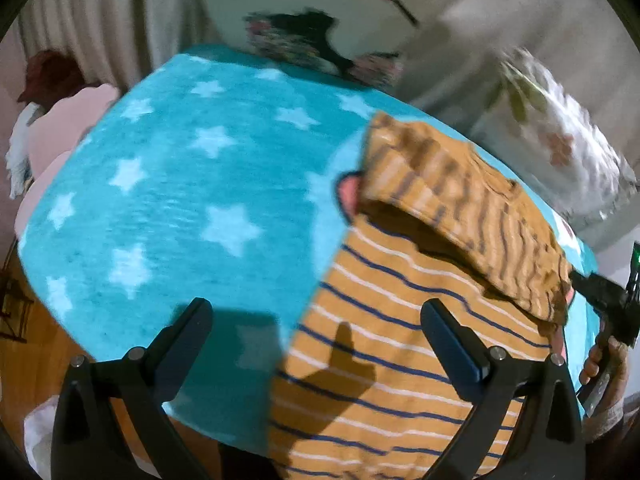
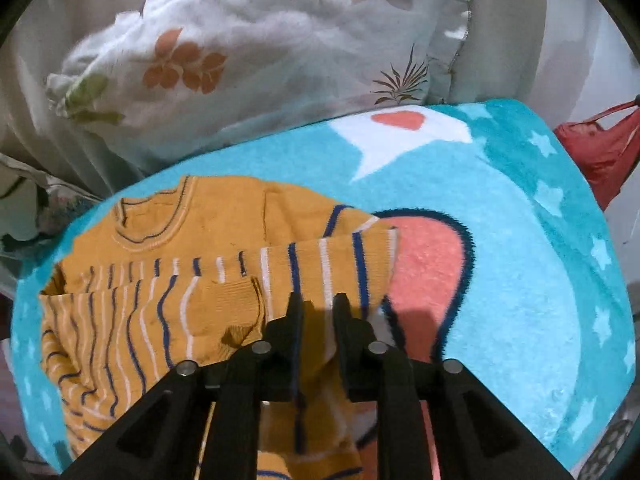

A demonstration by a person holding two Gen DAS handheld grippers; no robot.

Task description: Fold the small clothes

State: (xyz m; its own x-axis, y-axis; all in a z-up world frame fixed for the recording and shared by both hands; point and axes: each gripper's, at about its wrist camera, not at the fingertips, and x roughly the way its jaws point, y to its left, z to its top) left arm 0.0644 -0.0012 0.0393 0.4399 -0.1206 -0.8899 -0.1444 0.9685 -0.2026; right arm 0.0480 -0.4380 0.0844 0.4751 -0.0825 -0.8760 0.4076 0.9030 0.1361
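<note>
A mustard sweater [image 2: 160, 320] with blue and white stripes lies on a turquoise star blanket [image 2: 520, 260], neck toward the pillow. One striped sleeve [image 2: 328, 256] is folded across its body. My right gripper [image 2: 319, 304] stands over that sleeve's cuff end with its jaws a narrow gap apart; sleeve cloth lies in the gap and the pads do not press on it. In the left wrist view my left gripper [image 1: 316, 312] is wide open and holds nothing, over the sweater's [image 1: 400, 360] left edge and the blanket [image 1: 180, 200]. The folded sleeve [image 1: 460, 200] is blurred there. The right gripper [image 1: 580, 284] and a hand [image 1: 600, 360] show at the right.
A white floral pillow [image 2: 240, 40] lies behind the blanket, and a red bag [image 2: 600, 152] sits off its right side. In the left wrist view, pink cloth [image 1: 60, 128] lies at the far left, dark patterned fabric [image 1: 304, 40] beyond the blanket, and wooden floor [image 1: 40, 360] below its edge.
</note>
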